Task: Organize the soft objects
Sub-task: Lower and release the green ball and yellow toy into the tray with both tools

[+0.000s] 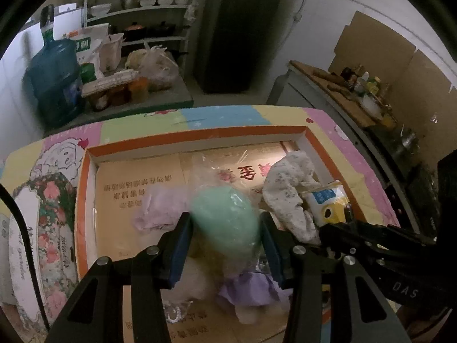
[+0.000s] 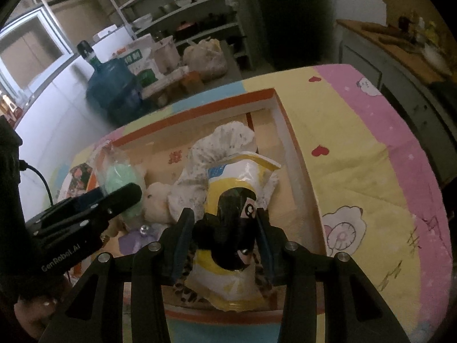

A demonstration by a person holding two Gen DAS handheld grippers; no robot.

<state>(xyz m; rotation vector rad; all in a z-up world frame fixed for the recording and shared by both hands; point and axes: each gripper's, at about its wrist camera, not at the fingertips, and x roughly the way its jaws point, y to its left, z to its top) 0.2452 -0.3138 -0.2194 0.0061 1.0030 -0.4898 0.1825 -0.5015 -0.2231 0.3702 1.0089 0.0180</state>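
Two tools work over one shallow orange-rimmed cardboard box [image 1: 197,137] that sits on a surface covered with a pastel cartoon-print cloth [image 2: 357,157]. The left tool [image 1: 225,223] is clamped on a mint-green soft ball wrapped in clear plastic [image 1: 225,217]; its blue pads press the ball's two sides, and the ball fills the gap between them. Below that tool, inside the box, lie a cream plush toy [image 1: 197,280] and a piece of lilac fabric [image 1: 251,285]. Just beyond its left finger is a crumpled pale lilac cloth [image 1: 157,211]. To its right, near the box's right wall, lies a white cloth with a small floral print [image 1: 288,188], and touching that cloth is a white, yellow and blue packet [image 1: 328,200].

The right tool [image 2: 225,225] is closed on a white-and-yellow plastic bag with a black cartoon figure printed on it [image 2: 231,200], its pads against the dark printed bulge of the bag. The bag reaches from between the fingers back toward the tool and up to a torn yellow-edged top. Just past it is the floral cloth, and to the left of this tool the left tool appears with the green ball. A leopard-patterned item [image 2: 185,288] shows under the bag, close to the near wall.

Beyond the surface stand a blue water jug [image 1: 54,77] and a shelf rack with bowls [image 1: 148,3].
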